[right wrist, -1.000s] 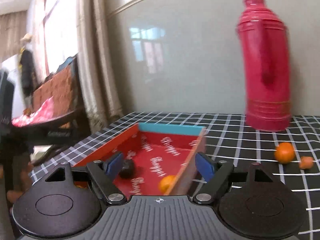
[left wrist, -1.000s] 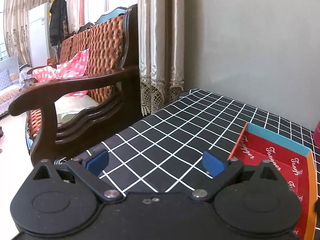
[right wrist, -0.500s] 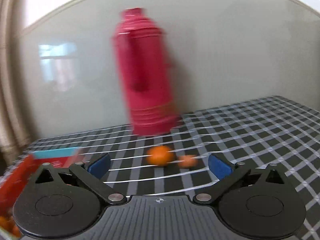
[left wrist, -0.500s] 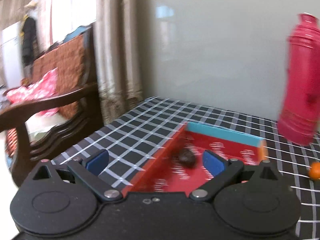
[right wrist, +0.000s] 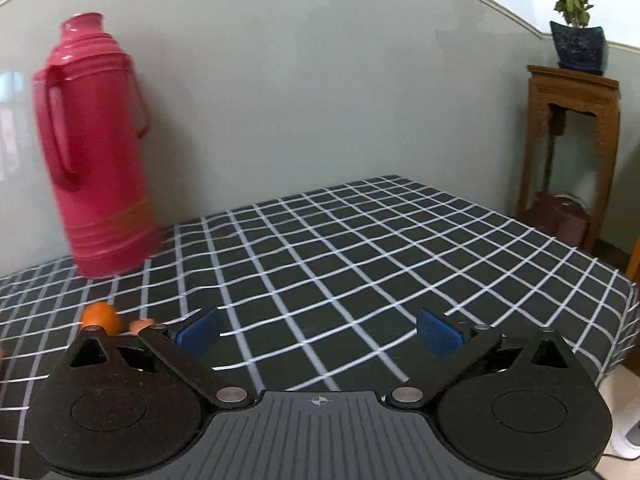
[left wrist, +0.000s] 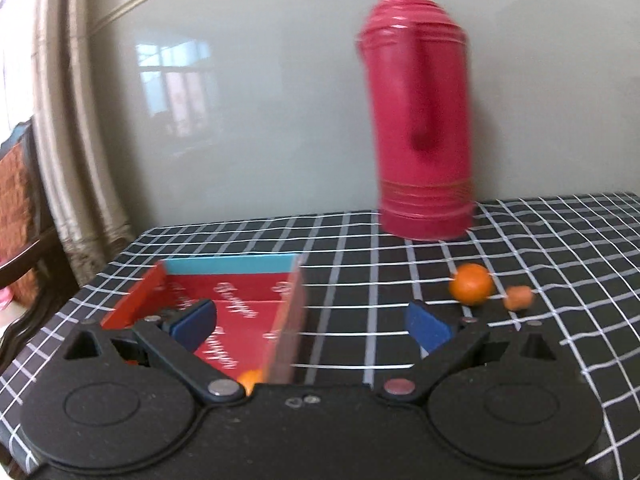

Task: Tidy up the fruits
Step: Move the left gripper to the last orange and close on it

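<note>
A red box (left wrist: 236, 304) with a teal far wall lies on the checked tablecloth in the left wrist view; an orange fruit (left wrist: 250, 378) shows inside it near my fingers. A round orange (left wrist: 471, 284) and a small orange piece (left wrist: 518, 298) lie on the cloth right of the box. My left gripper (left wrist: 310, 322) is open and empty, straddling the box's right wall. In the right wrist view the orange (right wrist: 100, 317) and the small piece (right wrist: 140, 325) sit at far left. My right gripper (right wrist: 318, 330) is open and empty over bare cloth.
A tall red thermos (left wrist: 420, 120) stands at the back by the wall, also in the right wrist view (right wrist: 96, 148). A wooden stand (right wrist: 568, 152) with a potted plant (right wrist: 576, 32) stands beyond the table's right edge. Curtains (left wrist: 68, 128) hang at left.
Both grippers have swung to the right. The left view went from the sofa to the box and thermos. The right view went from the box to the table's right half.
</note>
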Available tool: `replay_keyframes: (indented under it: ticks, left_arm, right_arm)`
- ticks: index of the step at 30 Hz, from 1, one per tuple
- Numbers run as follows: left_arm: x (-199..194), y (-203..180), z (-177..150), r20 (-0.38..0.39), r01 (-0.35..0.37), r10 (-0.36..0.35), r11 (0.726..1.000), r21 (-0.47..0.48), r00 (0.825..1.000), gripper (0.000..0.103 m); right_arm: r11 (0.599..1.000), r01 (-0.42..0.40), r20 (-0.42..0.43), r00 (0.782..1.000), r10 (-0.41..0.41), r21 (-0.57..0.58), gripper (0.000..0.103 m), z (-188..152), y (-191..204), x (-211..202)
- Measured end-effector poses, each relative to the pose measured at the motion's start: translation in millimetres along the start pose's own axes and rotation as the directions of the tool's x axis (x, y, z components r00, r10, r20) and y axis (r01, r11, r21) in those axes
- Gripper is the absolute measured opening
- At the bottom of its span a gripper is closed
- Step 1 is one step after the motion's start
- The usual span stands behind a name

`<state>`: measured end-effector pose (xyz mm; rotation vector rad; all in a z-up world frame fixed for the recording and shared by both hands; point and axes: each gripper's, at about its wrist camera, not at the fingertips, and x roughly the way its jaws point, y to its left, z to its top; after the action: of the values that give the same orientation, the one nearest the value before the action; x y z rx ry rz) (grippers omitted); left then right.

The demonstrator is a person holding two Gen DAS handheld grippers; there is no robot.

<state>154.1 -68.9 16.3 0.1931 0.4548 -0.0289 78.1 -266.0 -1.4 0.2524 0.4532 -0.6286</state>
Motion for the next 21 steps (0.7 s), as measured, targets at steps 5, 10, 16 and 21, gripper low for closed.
replay_keyframes:
  ticks: [5,10,16,21]
  left_arm:
    - [1,-26,-1,0.007,0.056,-0.056,0.997,0.052,0.998,0.095]
    - [2,-47,-2,0.011,0.099,-0.100,0.990,0.100,0.995,0.095]
    - [7,-63,-2,0.007,0.119,-0.121,0.983,0.140,0.993,0.095]
    - [12,-72,0,0.036,0.106,-0.114,0.978,0.178,0.993,0.095]
  right_arm:
    - [0.999,0.043,-0.004,0.999,-0.043,0.004,0.103,0,-19,5]
    - [0.996,0.085,-0.002,0.996,-0.085,0.004,0.103,1,-33,8]
    - [0.994,0.112,0.004,0.994,-0.112,0.008,0.103,3,-42,9]
    - [0.993,0.113,0.004,0.994,-0.113,0.013,0.103,4,-44,8]
